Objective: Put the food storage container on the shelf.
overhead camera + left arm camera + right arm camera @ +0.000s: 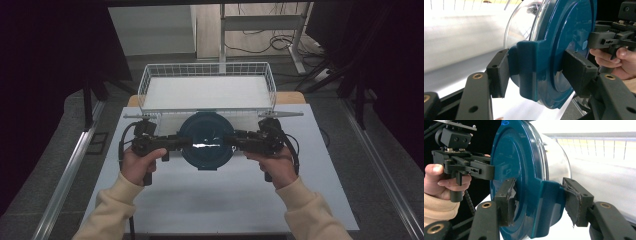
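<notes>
The table (pixel 225 200) is crossed from the near edge by two cream sleeves; above its middle a round teal container (pixel 206 140) with a clear bowl is held between the tongs; its left latch tab is clamped tight by the left gripper (pixel 180 143), one pad on each face; the right tab is gripped likewise by the right gripper (pixel 235 141), its worn pads pressed against the plastic; just beyond, a white wire basket (pixel 207 71) is seen standing.

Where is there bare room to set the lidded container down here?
The white table is bare in front of the hands, and beside each forearm. The wire basket behind has a bare floor. It is crowded mid-table, where both tongs clamp the teal-lidded container.
</notes>
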